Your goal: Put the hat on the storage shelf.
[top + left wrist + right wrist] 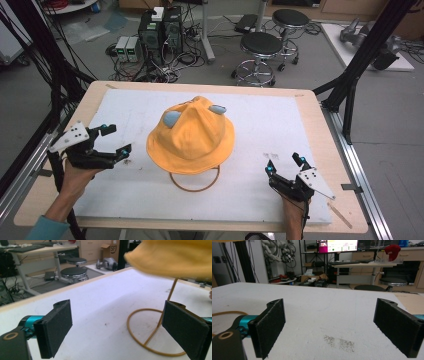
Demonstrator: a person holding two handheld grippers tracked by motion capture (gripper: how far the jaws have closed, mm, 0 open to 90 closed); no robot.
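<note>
An orange bucket hat [192,136] with two grey ear patches rests on a thin wire stand in the middle of the white mat [260,117]. The stand's ring base [195,186] lies on the mat in front of the hat. In the left gripper view the hat's brim [172,257] hangs above the ring base [147,347] and its upright rod. My left gripper [114,141] is open, to the left of the hat, with nothing between its jaws. My right gripper [285,164] is open, at the hat's front right, also holding nothing.
The mat covers a wooden table [320,107]. A faint dark smudge [339,342] marks the mat ahead of the right gripper. Two stools [260,50], computer boxes [160,30] and cables stand on the floor beyond. Black frame posts [360,65] rise at both table sides.
</note>
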